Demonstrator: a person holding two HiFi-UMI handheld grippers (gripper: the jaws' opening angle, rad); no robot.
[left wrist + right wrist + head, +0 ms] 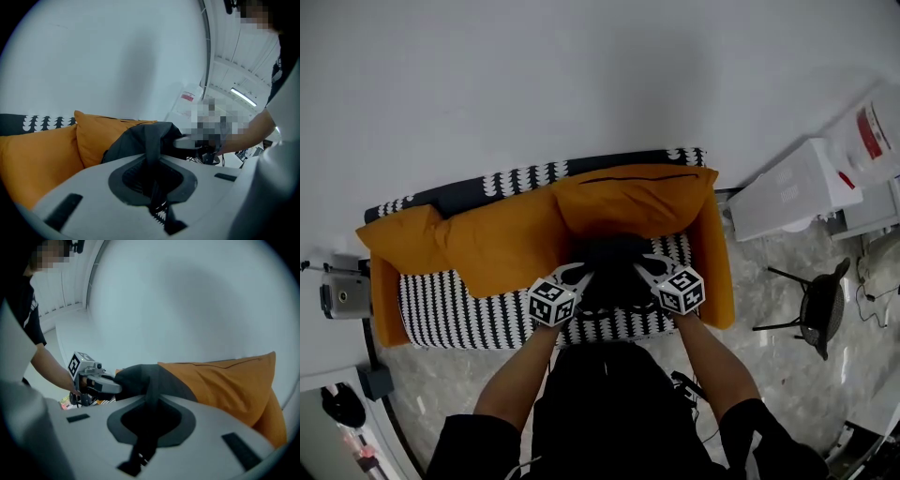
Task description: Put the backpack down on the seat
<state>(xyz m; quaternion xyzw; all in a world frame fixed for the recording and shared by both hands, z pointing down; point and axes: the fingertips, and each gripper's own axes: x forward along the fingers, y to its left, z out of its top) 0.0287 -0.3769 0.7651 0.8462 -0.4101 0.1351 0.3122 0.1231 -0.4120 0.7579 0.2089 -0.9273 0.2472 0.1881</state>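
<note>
Patterned seat [450, 314] — left gripper [581, 274], right gripper [645, 267] clamp backpack [614, 255].

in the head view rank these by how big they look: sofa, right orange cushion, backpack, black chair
1. sofa
2. right orange cushion
3. backpack and black chair: about alike, and the backpack is partly hidden, so not ranked

No text is legible; the red label [874, 132] on the white box [853, 127] is too small.
</note>
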